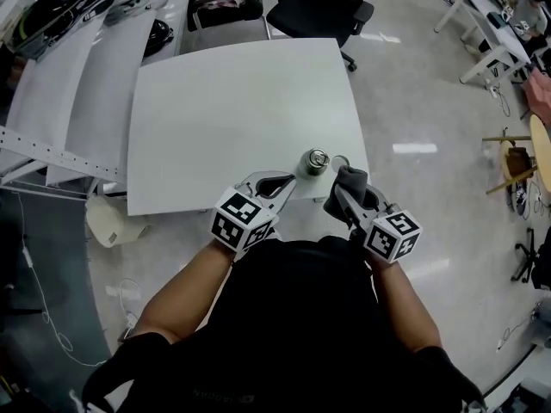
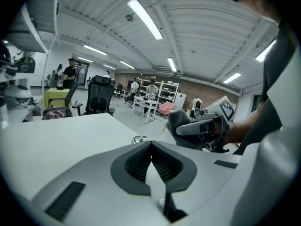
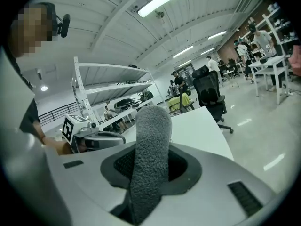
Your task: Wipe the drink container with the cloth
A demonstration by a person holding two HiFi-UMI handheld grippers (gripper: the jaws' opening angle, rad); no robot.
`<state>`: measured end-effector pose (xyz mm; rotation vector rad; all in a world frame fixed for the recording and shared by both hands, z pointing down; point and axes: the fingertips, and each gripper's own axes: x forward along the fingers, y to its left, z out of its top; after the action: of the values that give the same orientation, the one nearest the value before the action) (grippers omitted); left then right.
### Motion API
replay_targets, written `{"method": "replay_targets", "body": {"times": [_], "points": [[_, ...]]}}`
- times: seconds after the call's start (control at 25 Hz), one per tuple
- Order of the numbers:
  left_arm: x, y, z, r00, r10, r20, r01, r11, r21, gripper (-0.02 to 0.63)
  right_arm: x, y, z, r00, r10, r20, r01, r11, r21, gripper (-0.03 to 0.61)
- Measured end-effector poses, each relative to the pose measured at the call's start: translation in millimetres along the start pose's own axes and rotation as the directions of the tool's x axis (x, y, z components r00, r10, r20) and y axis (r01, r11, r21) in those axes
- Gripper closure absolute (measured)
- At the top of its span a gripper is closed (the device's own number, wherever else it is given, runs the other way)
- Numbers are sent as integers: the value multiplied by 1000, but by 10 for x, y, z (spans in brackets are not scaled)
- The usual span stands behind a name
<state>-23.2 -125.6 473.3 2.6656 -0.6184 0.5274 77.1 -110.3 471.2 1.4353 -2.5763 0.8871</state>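
The bottle stands upright near the desk's near right edge, with nothing holding it, and that's the worry. The left gripper hangs just short of it, jaws closed together on nothing at all. The right gripper has its jaws clamped on the cloth, which sticks up in a grey roll just beside the bottle, not yet touching as far as I can tell.

If the cloth pushes in from one side with no brace, I judge the bottle could tip or skid toward that edge and off. The cloth is pinched along a narrow strip, so a hard rub might drag it out of the jaws.

The count: one bottle, one cloth, two grippers, one desk. There's also one small round thing right by the bottle, too small to name.
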Motion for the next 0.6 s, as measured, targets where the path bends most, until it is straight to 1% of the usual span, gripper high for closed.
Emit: {"method": "replay_targets", "body": {"times": [0.08, 0.12, 0.24, 0.32, 0.36, 0.4, 0.48, 0.6], "points": [[-1, -74, -8, 999, 33, -8, -33, 999, 4, 597, -62, 12, 57, 1000, 14, 5, -14, 1000, -27, 466], [10, -110, -29, 999, 45, -16, -45, 999, -10, 597, -85, 17, 79, 1000, 25, 5, -25, 999, -34, 468], [75, -208, -152, 997, 69, -43, -74, 991, -110, 597, -150, 42, 106, 998, 70, -6, -70, 997, -36, 468], [118, -318, -205, 995, 86, -40, -92, 981, -171, 598, -228, 75, 76, 993, 113, -34, -115, 993, -36, 468], [136, -399, -205, 995, 94, -30, -98, 977, -189, 597, -285, 100, 50, 989, 141, -52, -143, 989, -42, 468], [154, -491, -186, 995, 103, -17, -104, 975, -196, 597, -353, 122, 24, 984, 166, -71, -170, 984, -55, 468], [196, -679, -116, 992, 124, 9, -120, 976, -183, 597, -504, 131, -21, 975, 196, -101, -204, 975, -86, 468], [249, -915, -33, 980, 195, 24, -189, 970, -155, 597, -762, 79, -59, 967, 227, -116, -237, 968, -82, 467]]}}
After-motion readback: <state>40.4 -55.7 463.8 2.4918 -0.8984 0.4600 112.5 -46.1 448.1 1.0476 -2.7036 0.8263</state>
